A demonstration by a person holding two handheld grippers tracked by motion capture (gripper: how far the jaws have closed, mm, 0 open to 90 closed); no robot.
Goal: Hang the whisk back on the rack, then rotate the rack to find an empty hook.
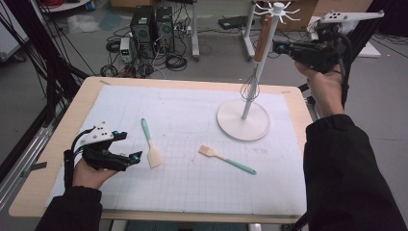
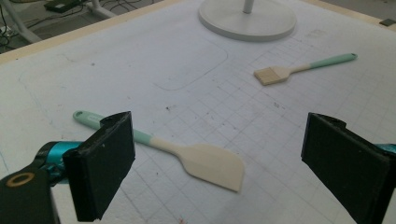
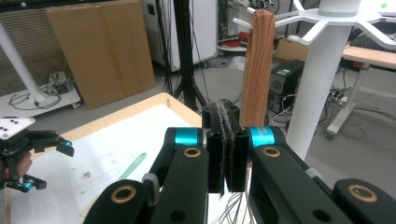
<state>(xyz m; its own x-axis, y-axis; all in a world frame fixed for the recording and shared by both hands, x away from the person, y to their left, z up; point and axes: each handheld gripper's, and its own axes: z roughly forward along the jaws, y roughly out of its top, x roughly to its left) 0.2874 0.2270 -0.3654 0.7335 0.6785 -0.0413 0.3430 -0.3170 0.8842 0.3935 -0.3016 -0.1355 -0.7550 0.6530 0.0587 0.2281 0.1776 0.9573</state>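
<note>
Your right tool [image 1: 281, 47] is up in the upper right of the high view, level with the wooden handle of the whisk [image 1: 260, 45], which hangs from the top of the white rack [image 1: 243, 125]. In the right gripper view its jaws are pressed flat together with nothing between them, and the whisk's wooden handle stands just beyond their tips, beside the rack's white post. Whether the tips touch the handle you cannot tell from these views. The whisk's wire head hangs lower down along the post, above the rack's round base in the centre right of the high view.

Your left tool [image 1: 136, 157] rests low at the lower left of the high view, on the white gridded mat that covers the table [image 1: 53, 144]. Its jaws stand wide apart and hold nothing. In the left gripper view the spatula [image 2: 205, 161] with the mint-green handle lies on the mat between and just beyond the jaws, untouched. The brush [image 1: 226, 159] with the matching green handle lies farther out, in the middle of the high view, near the rack's base but apart from it.
</note>
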